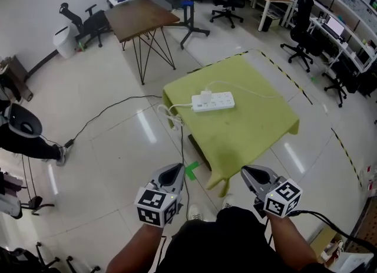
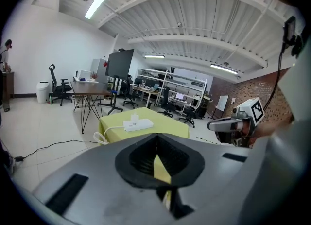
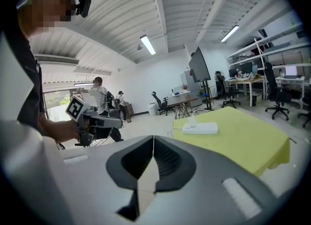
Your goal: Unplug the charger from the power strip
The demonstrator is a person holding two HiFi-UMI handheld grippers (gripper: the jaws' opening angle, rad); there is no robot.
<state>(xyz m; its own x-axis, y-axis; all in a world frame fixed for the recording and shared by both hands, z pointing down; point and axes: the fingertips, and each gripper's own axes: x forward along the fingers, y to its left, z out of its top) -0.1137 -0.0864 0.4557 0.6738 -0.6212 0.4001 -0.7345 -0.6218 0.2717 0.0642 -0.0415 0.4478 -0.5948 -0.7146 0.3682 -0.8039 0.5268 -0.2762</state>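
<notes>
A white power strip (image 1: 213, 101) lies near the far left of a low table under a yellow-green cloth (image 1: 247, 130). A white charger (image 1: 205, 95) is plugged into the strip's left end, and a thin white cord runs from it across the cloth. Both grippers hang well short of the table, over the floor. My left gripper (image 1: 175, 170) and right gripper (image 1: 252, 174) are shut with nothing between the jaws. The left gripper view shows its shut jaws, with the strip (image 2: 135, 125) and charger (image 2: 134, 118) far ahead. The right gripper view shows the strip (image 3: 200, 129) and charger (image 3: 192, 120) ahead to the right.
The strip's white cord (image 1: 171, 112) loops off the table's left edge and a black cable (image 1: 112, 109) trails across the floor. A brown table on wire legs (image 1: 141, 15) stands behind. A person (image 1: 23, 133) sits at far left. Striped floor tape (image 1: 283, 71) borders the table; office chairs and desks line the back.
</notes>
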